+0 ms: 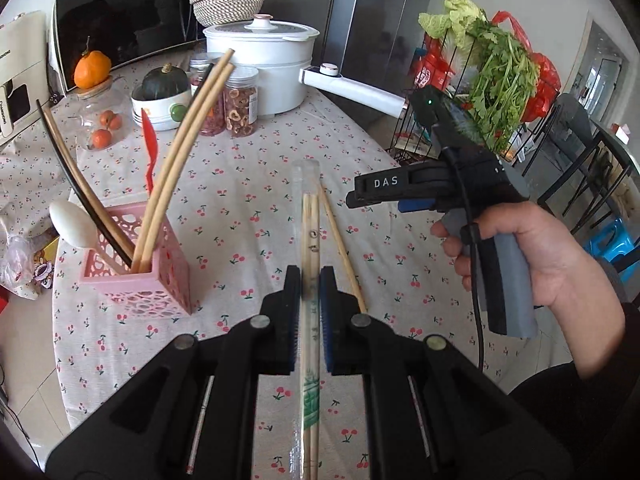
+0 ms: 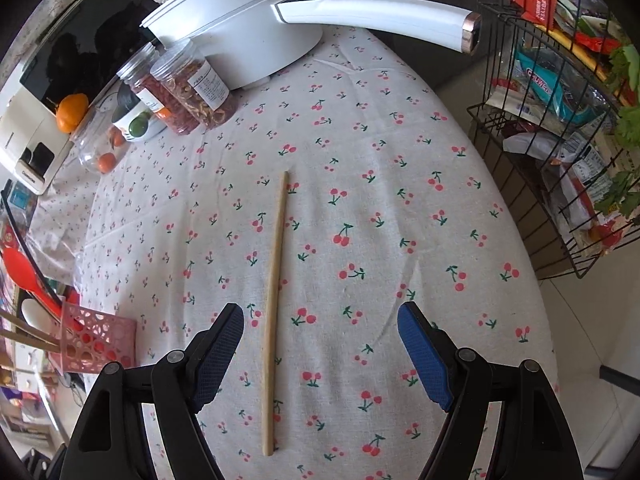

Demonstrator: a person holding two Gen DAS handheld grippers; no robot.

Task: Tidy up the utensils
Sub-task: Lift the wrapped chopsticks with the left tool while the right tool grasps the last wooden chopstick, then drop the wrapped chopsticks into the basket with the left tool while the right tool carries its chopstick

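My left gripper (image 1: 310, 284) is shut on a pair of wrapped disposable chopsticks (image 1: 310, 216) in a clear sleeve, held above the table. A single loose wooden chopstick (image 1: 342, 248) lies on the cherry tablecloth just right of it; it also shows in the right wrist view (image 2: 275, 300). My right gripper (image 2: 320, 336) is open above that chopstick, its pads either side of it and apart from it. It also shows in the left wrist view (image 1: 360, 192). A pink perforated utensil holder (image 1: 140, 276) on the left holds long wooden chopsticks, a dark stick, a red spoon and a white spoon.
At the back stand a white pot with a long handle (image 1: 264, 64), two dried-fruit jars (image 1: 240, 100), a glass jar of oranges (image 1: 100, 120), a squash in a bowl (image 1: 164, 96) and a microwave (image 1: 128, 20). A wire rack with greens and snacks (image 2: 560, 120) stands off the table's right edge.
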